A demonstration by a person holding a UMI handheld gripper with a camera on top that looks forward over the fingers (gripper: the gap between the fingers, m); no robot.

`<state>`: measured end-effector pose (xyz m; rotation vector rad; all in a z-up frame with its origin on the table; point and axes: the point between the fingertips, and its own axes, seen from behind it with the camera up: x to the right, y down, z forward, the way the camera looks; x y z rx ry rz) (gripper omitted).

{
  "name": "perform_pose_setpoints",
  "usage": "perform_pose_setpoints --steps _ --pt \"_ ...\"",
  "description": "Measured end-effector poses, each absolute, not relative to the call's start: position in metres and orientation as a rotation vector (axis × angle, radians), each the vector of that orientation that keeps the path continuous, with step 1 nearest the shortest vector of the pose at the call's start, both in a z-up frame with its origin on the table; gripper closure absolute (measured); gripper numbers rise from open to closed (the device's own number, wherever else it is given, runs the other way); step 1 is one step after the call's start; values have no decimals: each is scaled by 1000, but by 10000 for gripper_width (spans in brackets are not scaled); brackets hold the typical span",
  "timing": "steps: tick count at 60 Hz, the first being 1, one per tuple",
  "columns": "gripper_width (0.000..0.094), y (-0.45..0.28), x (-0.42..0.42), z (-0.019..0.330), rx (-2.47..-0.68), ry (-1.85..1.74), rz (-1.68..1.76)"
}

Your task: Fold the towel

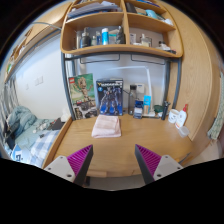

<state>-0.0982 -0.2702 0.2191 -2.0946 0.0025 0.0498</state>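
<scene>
A pale folded towel [106, 125] lies on the wooden desk [112, 150], toward its back, in front of a boxed figure. My gripper [112, 160] hovers well short of the towel, above the desk's front part. Its two fingers with purple pads [78, 158] stand wide apart, open, with only bare desk between them.
Behind the towel stand a boxed figure [109, 97], a book or poster [84, 96] and small bottles [139, 106]. White items [178, 119] sit at the desk's right end. A shelf [120, 30] with bottles hangs above. A bed with clothes [25, 135] lies to the left.
</scene>
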Motion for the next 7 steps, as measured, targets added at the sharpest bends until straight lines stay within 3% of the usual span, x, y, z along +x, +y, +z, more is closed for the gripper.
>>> perform_pose_setpoints --steps 7 --pt "85 -280 -99 219 -2090 8 41"
